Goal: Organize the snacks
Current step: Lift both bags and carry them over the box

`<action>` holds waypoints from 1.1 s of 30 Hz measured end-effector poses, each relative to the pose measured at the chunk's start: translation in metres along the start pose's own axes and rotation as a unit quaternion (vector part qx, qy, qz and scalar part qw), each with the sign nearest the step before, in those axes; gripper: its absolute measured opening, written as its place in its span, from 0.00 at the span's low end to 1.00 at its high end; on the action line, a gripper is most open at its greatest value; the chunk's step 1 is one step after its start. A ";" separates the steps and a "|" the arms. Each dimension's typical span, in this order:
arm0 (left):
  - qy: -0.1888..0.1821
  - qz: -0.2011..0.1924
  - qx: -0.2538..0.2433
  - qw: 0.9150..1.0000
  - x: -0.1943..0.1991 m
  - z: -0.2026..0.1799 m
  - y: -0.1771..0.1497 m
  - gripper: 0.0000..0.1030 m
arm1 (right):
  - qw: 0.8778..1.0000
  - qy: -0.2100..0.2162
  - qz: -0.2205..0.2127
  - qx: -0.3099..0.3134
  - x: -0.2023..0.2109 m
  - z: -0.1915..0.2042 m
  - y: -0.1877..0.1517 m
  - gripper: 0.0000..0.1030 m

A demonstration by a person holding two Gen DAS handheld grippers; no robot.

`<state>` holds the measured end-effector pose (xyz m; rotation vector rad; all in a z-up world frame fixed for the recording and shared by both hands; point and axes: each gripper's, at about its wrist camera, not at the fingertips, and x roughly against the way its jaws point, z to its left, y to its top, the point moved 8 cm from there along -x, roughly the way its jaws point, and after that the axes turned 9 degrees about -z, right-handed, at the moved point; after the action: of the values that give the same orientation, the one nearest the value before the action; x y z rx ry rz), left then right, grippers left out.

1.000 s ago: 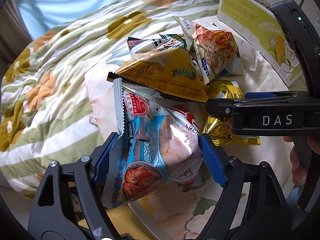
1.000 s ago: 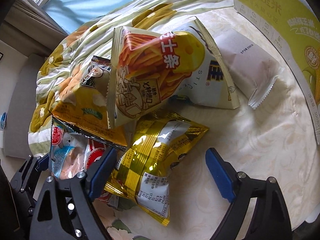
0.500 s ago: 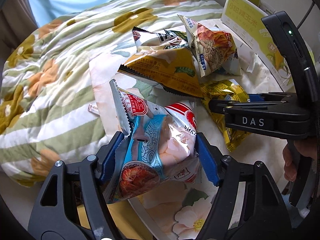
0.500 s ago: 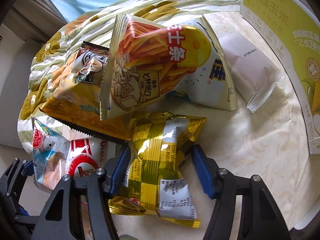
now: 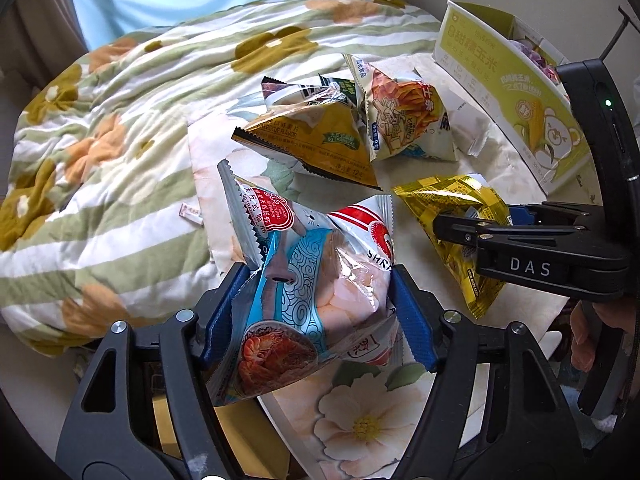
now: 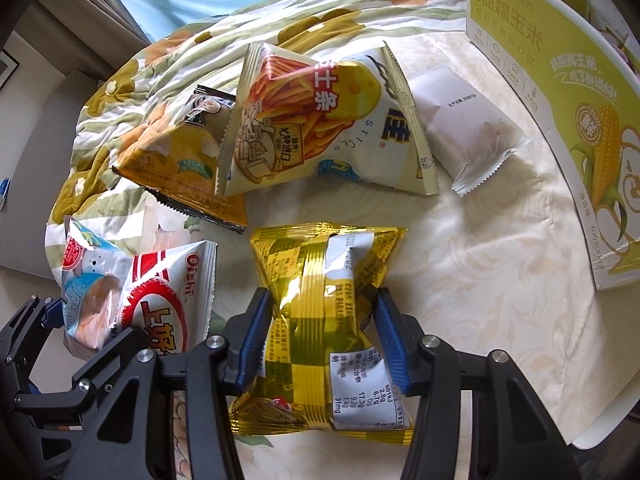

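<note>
Snacks: light, puffy, crinkly bags; I pinch them mid-body, gently.
Left tongs (image 5: 320,312): clamping my shrimp cracker bag (image 5: 312,280).
Right tongs (image 6: 322,340): squeezing my gold foil packet (image 6: 326,320).

right gripper (image 6: 320,336) went from open around the gold snack bag (image 6: 328,280) to clamped on it. Both it and the prawn cracker bag (image 5: 308,292) now lifted.
</note>
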<state>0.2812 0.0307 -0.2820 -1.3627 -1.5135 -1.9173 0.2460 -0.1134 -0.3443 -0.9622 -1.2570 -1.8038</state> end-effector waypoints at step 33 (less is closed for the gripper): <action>-0.005 -0.116 0.074 0.991 -0.033 -0.248 0.269 0.66 | 0.984 0.029 -0.168 0.054 0.165 -0.251 0.196 0.46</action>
<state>0.3815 -0.2985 -0.1524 -1.1785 -1.8487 -1.8862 0.2990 -0.4278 -0.1793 -0.6619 -1.5345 -1.9765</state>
